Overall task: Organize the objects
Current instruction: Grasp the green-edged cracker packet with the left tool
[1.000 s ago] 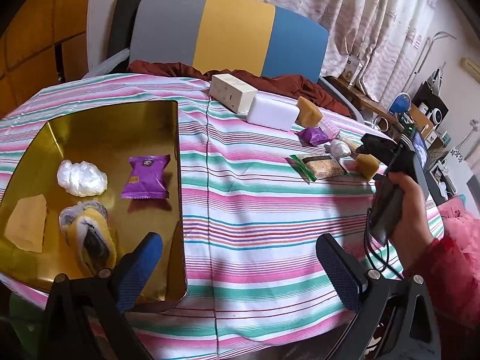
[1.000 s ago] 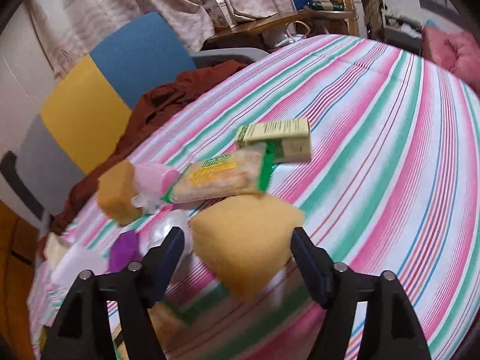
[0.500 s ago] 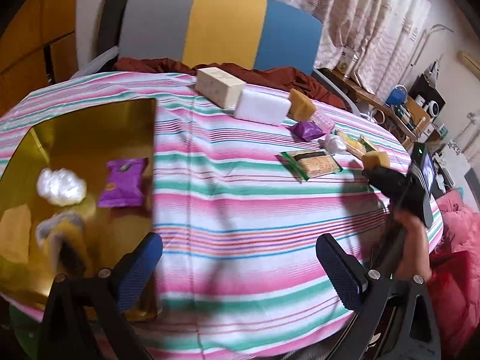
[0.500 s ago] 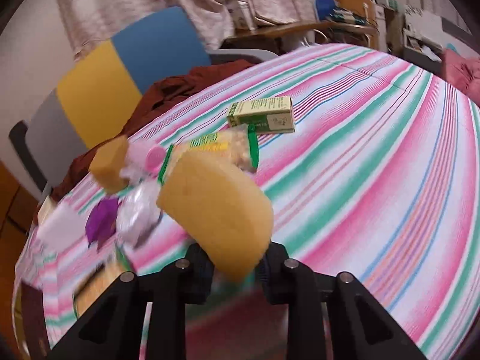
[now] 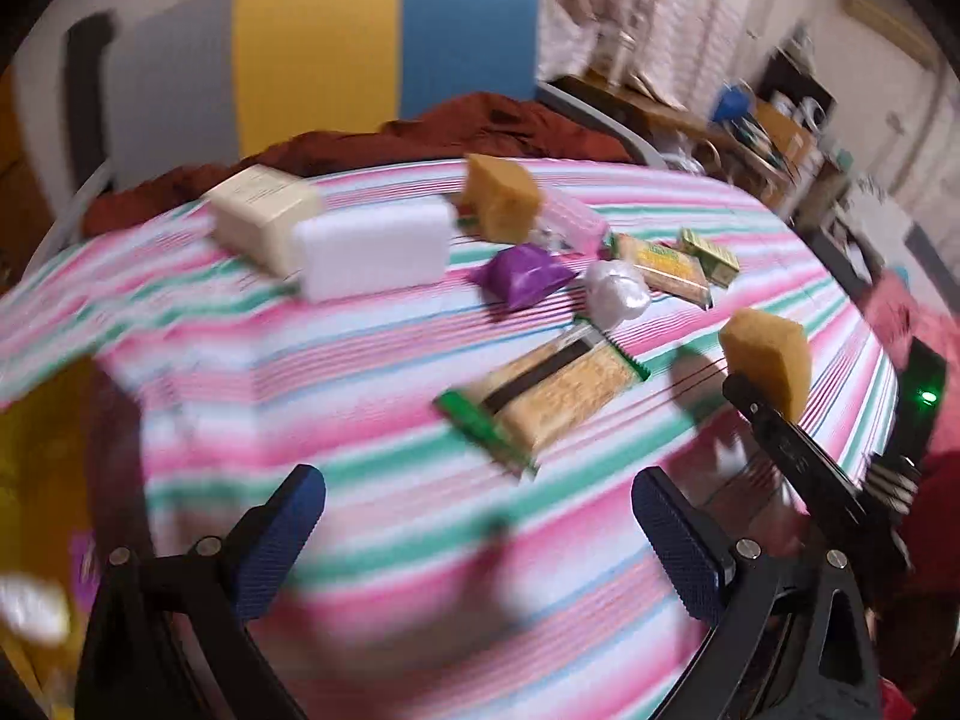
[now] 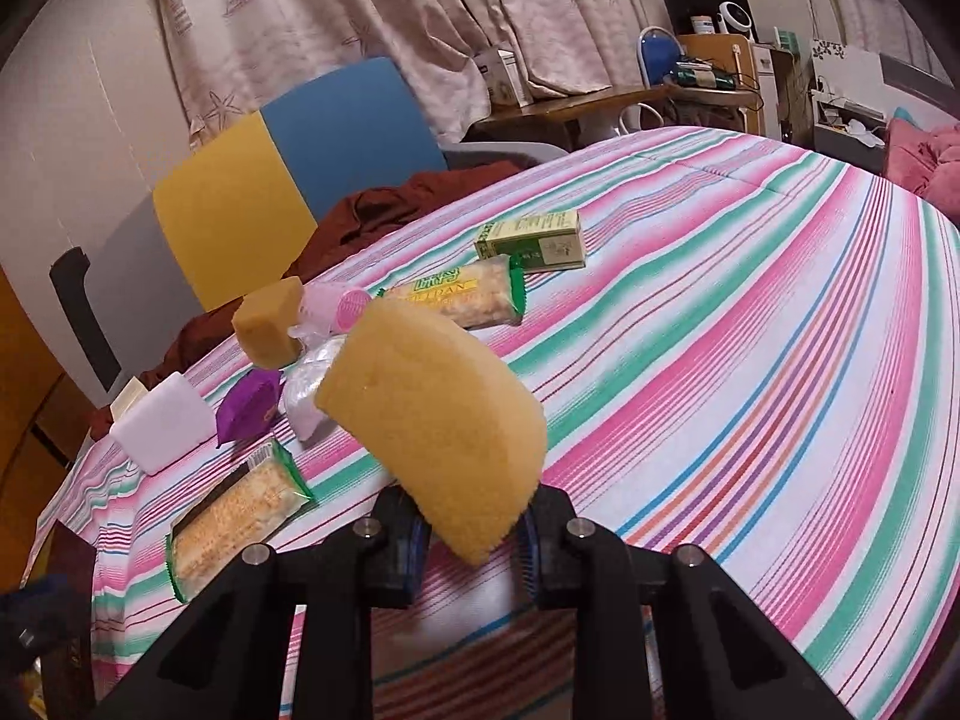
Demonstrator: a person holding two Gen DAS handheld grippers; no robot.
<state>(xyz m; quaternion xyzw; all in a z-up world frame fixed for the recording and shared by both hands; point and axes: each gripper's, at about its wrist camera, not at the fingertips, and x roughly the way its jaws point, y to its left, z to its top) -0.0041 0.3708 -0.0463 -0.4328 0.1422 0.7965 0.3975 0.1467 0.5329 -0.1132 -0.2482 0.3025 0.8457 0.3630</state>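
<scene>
My right gripper (image 6: pixel 471 531) is clamped on a yellow sponge (image 6: pixel 433 423), pinching its lower end so the block is lifted clear of the striped tabletop (image 6: pixel 750 372). The sponge's long axis tilts — it rises from the fingers up and to the left in the right wrist view, rounded end uppermost. From the left wrist view the same sponge (image 5: pixel 767 354) shows at the right, held above the cloth.

My left gripper (image 5: pixel 477 525) hangs wide open over the tabletop, holding nothing; that view is blurred.

On the cloth ahead lie a cracker pack (image 6: pixel 237 519) with its length running diagonally, a purple packet (image 6: pixel 249 405), a white block (image 6: pixel 163 429), a second sponge (image 6: pixel 268 329) standing beside a pink wrapper (image 6: pixel 336 309), another cracker pack (image 6: pixel 462 299) and a green box (image 6: pixel 534 240) — all well apart from the held sponge.
</scene>
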